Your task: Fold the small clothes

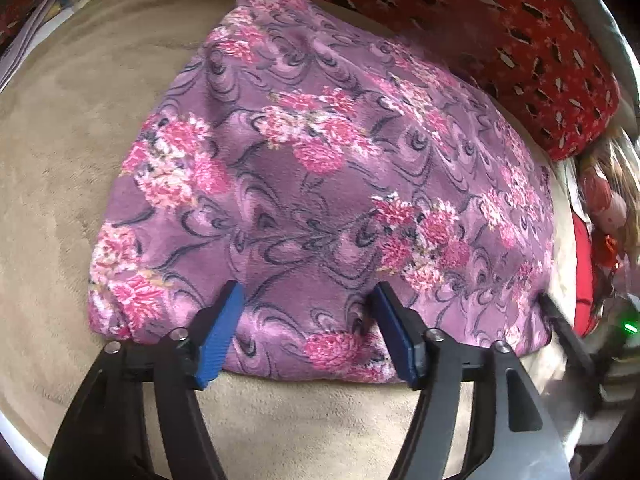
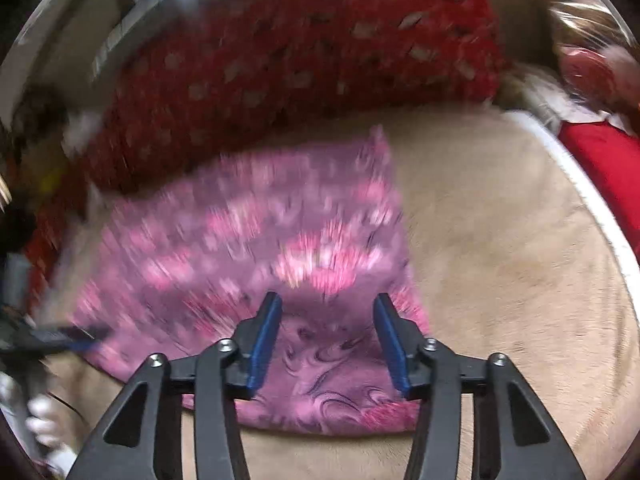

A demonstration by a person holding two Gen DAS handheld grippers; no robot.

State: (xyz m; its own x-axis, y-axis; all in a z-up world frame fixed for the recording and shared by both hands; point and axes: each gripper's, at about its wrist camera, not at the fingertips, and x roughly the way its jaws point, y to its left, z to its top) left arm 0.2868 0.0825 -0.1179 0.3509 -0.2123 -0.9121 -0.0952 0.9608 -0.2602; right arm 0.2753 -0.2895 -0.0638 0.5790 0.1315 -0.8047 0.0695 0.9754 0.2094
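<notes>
A purple fleece garment with pink flowers (image 1: 320,168) lies folded flat on a beige plush surface (image 1: 60,140). My left gripper (image 1: 306,298) stands open over the garment's near edge, its blue pads (image 1: 222,336) wide apart with only flat cloth under them. In the blurred right wrist view the same garment (image 2: 248,248) fills the middle. My right gripper (image 2: 326,308) is open above its near right corner, and nothing is pinched between its blue pads (image 2: 264,344). The right gripper's dark finger (image 1: 560,320) shows at the garment's right edge in the left wrist view.
A red patterned cushion (image 1: 500,40) lies behind the garment and touches its far edge. Red fabric (image 2: 600,168) and a doll-like toy (image 1: 604,200) sit off the right side. Papers (image 1: 28,40) lie at the far left. The beige surface has a white rim (image 2: 592,200).
</notes>
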